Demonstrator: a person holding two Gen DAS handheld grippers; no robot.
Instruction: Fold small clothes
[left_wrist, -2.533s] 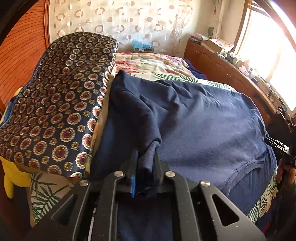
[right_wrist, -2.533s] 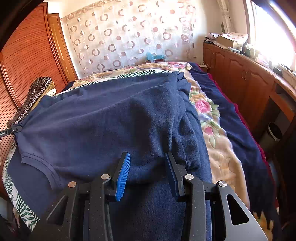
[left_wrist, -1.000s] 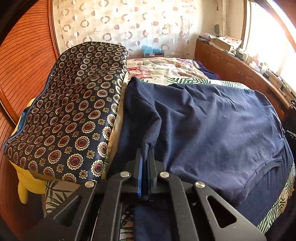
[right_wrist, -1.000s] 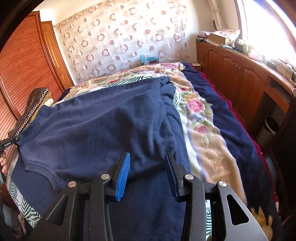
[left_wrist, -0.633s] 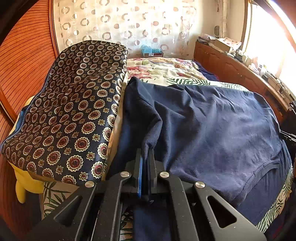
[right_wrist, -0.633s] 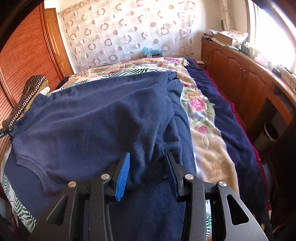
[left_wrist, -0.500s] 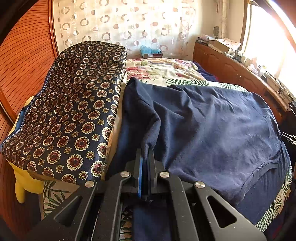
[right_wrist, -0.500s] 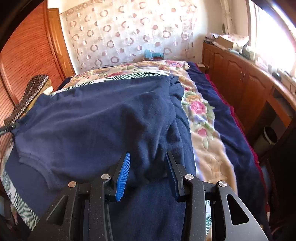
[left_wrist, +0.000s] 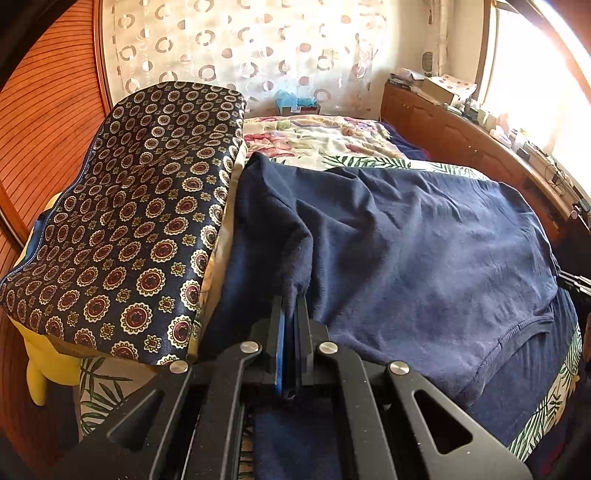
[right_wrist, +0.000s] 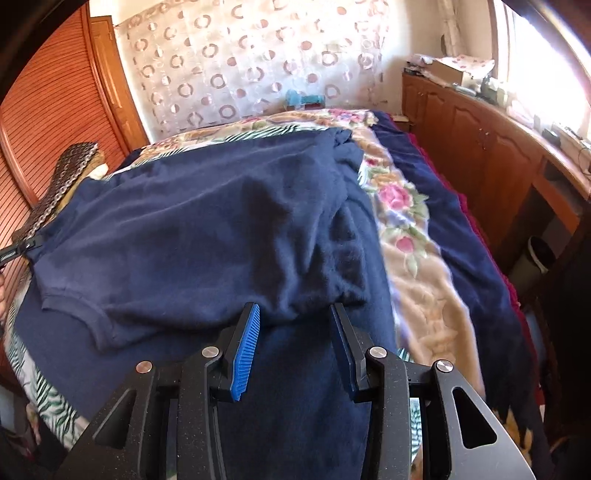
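Observation:
A navy T-shirt (left_wrist: 424, 258) lies spread across the bed, neckline toward me. My left gripper (left_wrist: 291, 306) is shut on a thin fold of the shirt's left shoulder edge, and the cloth rises from the jaws in a ridge. In the right wrist view the navy T-shirt (right_wrist: 203, 229) ends in a puckered bunch that fills the gap between the tips of my right gripper (right_wrist: 295, 314). The jaws stand partly apart and pinch that bunch. The left gripper (right_wrist: 11, 253) shows at the far left edge, on the shirt's other corner.
Under the shirt lie a dark blue blanket (right_wrist: 314, 387) and a floral bedspread (right_wrist: 406, 229). A patterned cushion (left_wrist: 129, 221) rises left of the shirt, with a yellow soft toy (left_wrist: 37, 369) below it. Wooden cabinets (right_wrist: 498, 147) and a bin (right_wrist: 539, 258) line the right side.
Since 2.5 s ago the left jaws have drawn together from a thick wad onto a thin fold. Over the last second the right view shifted slightly; the shirt's bunch stayed at its tips.

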